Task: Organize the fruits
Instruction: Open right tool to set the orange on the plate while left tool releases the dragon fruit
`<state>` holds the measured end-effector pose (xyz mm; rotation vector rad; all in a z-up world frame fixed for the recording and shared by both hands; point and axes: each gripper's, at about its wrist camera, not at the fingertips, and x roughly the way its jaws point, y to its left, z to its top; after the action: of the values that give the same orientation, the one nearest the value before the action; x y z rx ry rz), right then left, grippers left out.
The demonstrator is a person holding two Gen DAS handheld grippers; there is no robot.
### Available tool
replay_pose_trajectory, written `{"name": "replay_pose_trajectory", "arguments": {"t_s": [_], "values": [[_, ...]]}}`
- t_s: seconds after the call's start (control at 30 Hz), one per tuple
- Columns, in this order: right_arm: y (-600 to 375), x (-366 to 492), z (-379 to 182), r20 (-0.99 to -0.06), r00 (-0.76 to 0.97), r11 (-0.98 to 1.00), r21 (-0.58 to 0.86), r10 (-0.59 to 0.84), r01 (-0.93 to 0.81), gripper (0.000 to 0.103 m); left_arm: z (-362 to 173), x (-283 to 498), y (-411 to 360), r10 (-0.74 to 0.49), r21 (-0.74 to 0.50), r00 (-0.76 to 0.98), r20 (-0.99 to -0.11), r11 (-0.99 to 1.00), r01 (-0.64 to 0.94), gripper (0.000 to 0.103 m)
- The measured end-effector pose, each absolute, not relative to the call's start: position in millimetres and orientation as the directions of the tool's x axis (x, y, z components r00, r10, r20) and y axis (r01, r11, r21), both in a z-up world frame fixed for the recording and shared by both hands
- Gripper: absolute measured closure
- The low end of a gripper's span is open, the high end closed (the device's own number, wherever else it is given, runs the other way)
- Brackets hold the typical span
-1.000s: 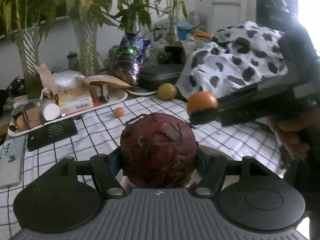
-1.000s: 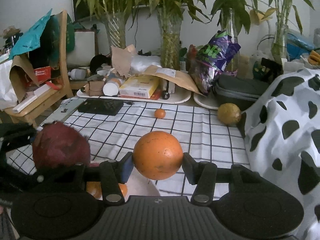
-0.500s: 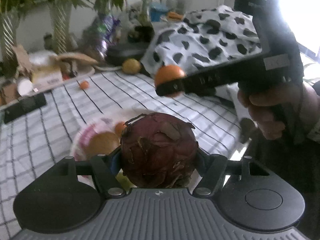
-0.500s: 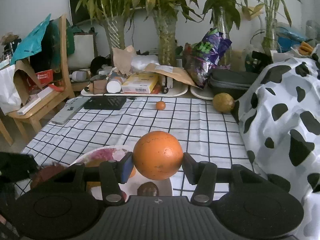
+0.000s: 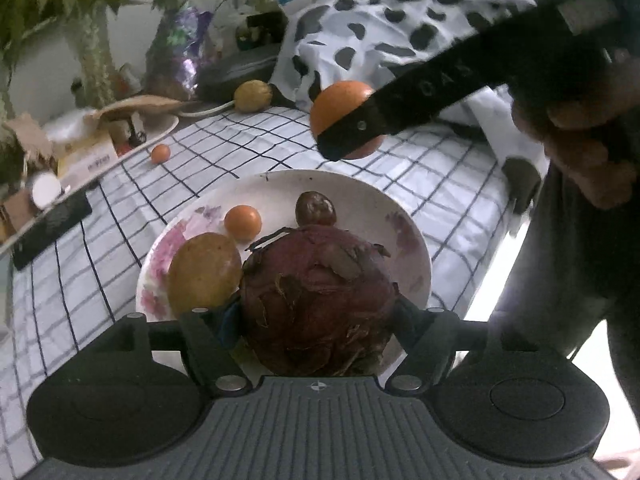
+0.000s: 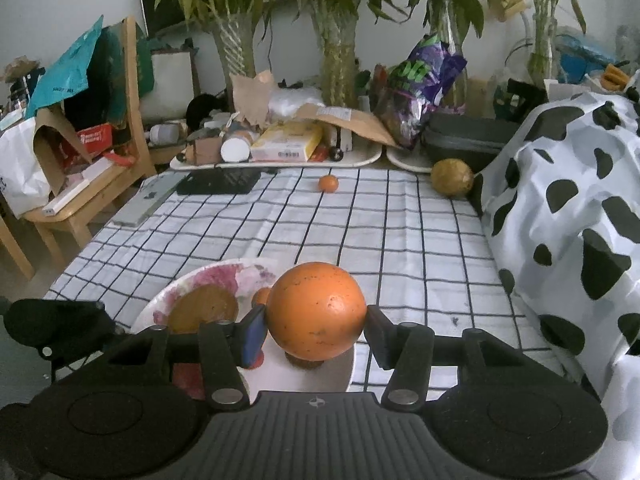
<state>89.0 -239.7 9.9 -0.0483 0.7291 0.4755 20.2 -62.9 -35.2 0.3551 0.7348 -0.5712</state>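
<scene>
My left gripper [image 5: 316,312] is shut on a dark red dragon fruit [image 5: 316,300] and holds it over the near part of a flowered white plate [image 5: 372,200]. On the plate lie a yellow-brown fruit [image 5: 202,274], a small orange [image 5: 242,222] and a small dark brown fruit [image 5: 315,208]. My right gripper [image 6: 316,330] is shut on a large orange [image 6: 316,310], above the plate's [image 6: 224,276] right side; it also shows in the left wrist view [image 5: 340,112].
On the checked tablecloth [image 6: 400,232] lie a small orange [image 6: 328,183] and a yellow-brown fruit [image 6: 452,178] at the far edge. Behind stand trays of clutter, a black case [image 6: 468,136], plant vases and a wooden chair [image 6: 100,184]. A cow-print cloth [image 6: 568,200] is on the right.
Both grippers tilted down and moved back toward the plate, which now lies under the held dragon fruit and orange. Both grips are unchanged.
</scene>
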Motion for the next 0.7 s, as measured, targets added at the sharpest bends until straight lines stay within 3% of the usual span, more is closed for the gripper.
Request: {"name": "replay_pose_trajectory", "arguments": {"t_s": [0.1, 0.6, 0.67, 0.7], "values": [[-238, 90, 5, -0.677, 0.617, 0.890, 0.130, 0.402, -0.437, 0.049, -36, 18, -66, -0.350, 0.135, 0.604, -0.716, 0.780, 0.611, 0.029], [-237, 91, -12, -0.758, 0.484, 0.886, 0.271, 0.438, -0.376, 0.049, -16, 17, -43, -0.414, -0.031, 0.595, -0.689, 0.837, 0.546, 0.022], [-237, 91, -13, -0.761, 0.475, 0.885, 0.285, 0.442, -0.368, 0.035, -15, 16, -41, -0.412, -0.039, 0.596, -0.689, 0.843, 0.537, 0.022], [-237, 90, -11, -0.754, 0.481, 0.884, 0.290, 0.448, -0.368, 0.022, -14, 16, -41, -0.409, -0.042, 0.598, -0.689, 0.846, 0.532, 0.022]]}}
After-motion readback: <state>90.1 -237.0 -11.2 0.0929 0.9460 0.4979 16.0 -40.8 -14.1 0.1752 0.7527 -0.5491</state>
